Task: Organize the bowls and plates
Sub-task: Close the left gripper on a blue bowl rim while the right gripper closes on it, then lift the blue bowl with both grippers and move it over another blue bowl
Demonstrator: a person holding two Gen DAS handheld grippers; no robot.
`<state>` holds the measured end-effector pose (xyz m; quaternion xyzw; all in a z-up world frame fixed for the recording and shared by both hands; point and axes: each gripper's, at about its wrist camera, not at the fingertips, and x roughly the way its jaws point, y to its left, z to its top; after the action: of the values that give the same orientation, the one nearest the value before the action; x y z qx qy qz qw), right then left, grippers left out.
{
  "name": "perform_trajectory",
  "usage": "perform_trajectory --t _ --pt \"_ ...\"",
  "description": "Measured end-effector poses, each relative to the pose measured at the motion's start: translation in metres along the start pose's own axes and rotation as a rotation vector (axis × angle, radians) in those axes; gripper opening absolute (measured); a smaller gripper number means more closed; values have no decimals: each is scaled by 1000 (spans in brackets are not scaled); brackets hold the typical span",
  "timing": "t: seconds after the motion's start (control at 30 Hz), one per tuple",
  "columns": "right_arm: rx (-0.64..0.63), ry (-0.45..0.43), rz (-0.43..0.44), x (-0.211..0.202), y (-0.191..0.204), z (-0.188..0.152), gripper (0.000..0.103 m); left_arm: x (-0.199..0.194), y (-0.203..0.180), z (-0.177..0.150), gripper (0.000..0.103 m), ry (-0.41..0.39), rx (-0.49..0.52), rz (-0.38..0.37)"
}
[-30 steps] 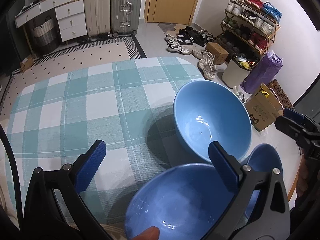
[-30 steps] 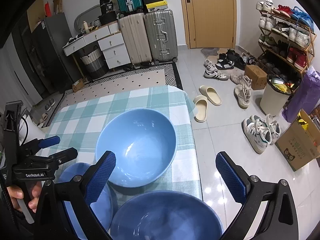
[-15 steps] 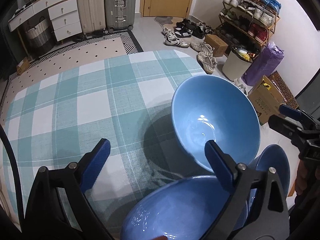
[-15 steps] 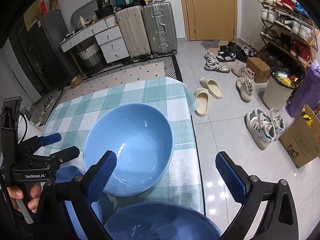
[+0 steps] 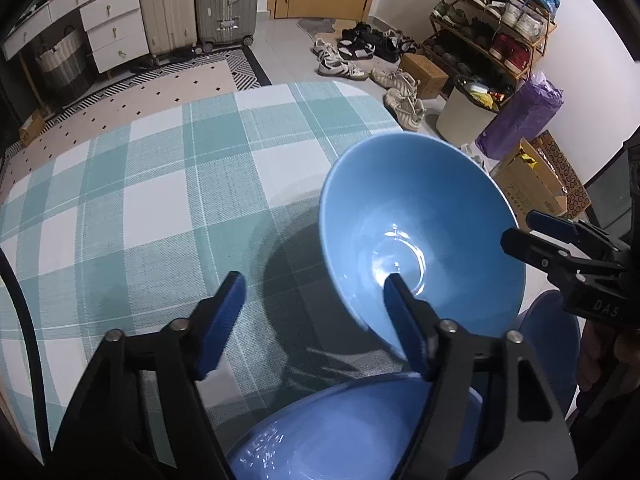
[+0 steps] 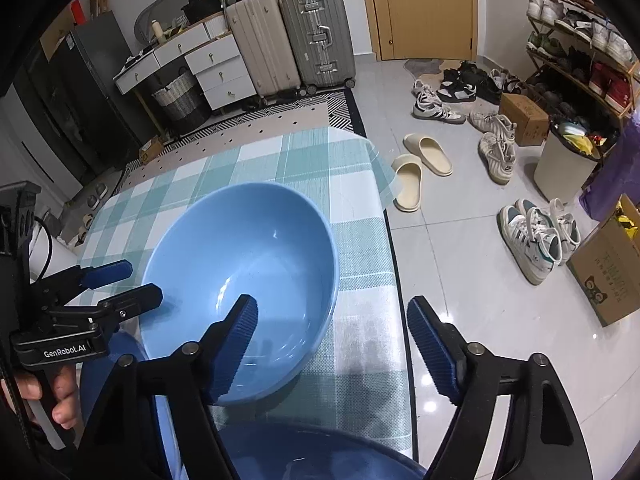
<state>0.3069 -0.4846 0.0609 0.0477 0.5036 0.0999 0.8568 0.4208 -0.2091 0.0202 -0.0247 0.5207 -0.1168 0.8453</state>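
Note:
A large blue bowl [image 5: 420, 236] stands on the teal checked tablecloth [image 5: 160, 200] near the table's right edge; it also shows in the right wrist view [image 6: 244, 260]. My left gripper [image 5: 316, 312] is open, its right finger in front of the bowl's near rim. My right gripper [image 6: 332, 340] is open, its left finger over the bowl's near rim. A second blue bowl [image 5: 352, 432] lies close under both grippers [image 6: 328, 456]. A blue plate [image 5: 552, 348] lies beside it at the table edge.
The table's right edge drops to a tiled floor with slippers [image 6: 416, 168] and shoes [image 6: 536, 236]. A bin [image 5: 464, 112], a cardboard box [image 5: 536, 184] and a shoe rack [image 5: 492, 20] stand to the right. Suitcases [image 6: 288, 36] and drawers line the far wall.
Both grippers have moved forward toward the large bowl and their fingers have narrowed, still open. The bowls have not moved on the table.

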Motion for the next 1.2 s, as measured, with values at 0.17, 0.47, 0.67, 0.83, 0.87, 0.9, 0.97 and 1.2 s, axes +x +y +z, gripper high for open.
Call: perform_trajectory --t 0.17,0.47,0.67,0.83,0.87,0.9,0.97,1.2 --pt "-3 15 22 10 -1 -1 68 8 -5 1 52 14 7 -17" --pt "-28 31 16 21 2 -4 39 13 -9 1 23 6 25 -50" --pt "-32 30 6 24 3 -5 29 13 -14 0 17 -5 44 -55" --pt "-41 27 10 26 6 -5 22 13 -15 0 17 -8 45 -53" --pt "-44 25 12 26 7 -5 19 13 -15 0 17 -9 45 -51" --pt "-47 23 12 26 8 -5 18 12 -15 0 17 -9 46 -48" --pt "-57 20 -2 25 11 -5 18 12 -15 1 17 -13 43 -45" --pt "-61 12 -12 24 11 -7 18 4 -18 0 16 -32 50 -44"
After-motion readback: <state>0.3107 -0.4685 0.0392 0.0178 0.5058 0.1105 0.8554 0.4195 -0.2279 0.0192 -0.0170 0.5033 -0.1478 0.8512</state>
